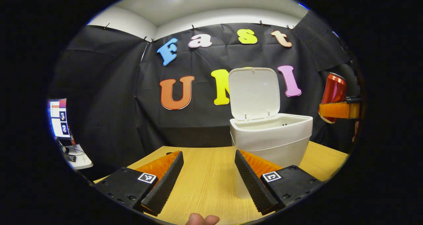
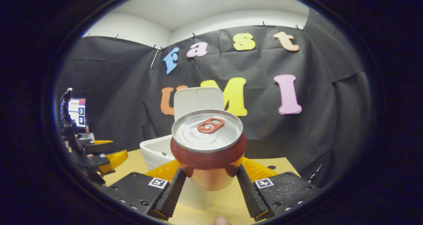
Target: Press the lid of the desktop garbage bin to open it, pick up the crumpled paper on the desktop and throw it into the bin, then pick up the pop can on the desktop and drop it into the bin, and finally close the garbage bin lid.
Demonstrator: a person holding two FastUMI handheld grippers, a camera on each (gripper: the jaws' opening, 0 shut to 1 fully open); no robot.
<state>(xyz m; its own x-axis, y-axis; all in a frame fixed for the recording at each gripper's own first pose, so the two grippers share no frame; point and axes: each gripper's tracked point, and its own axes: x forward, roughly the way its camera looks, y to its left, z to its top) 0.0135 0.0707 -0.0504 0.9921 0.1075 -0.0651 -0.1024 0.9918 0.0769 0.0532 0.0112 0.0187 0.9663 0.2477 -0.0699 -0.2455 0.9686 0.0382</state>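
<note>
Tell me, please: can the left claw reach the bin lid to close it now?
Probably yes: the left claw is open and empty, the bin stands just ahead, its lid upright, nothing between.

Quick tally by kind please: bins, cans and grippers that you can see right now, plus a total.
Bins: 1, the white bin, lid up.
Cans: 1, the red can, held in the right gripper.
Grippers: 2, counting the left gripper, open.
Total: 4.
</note>
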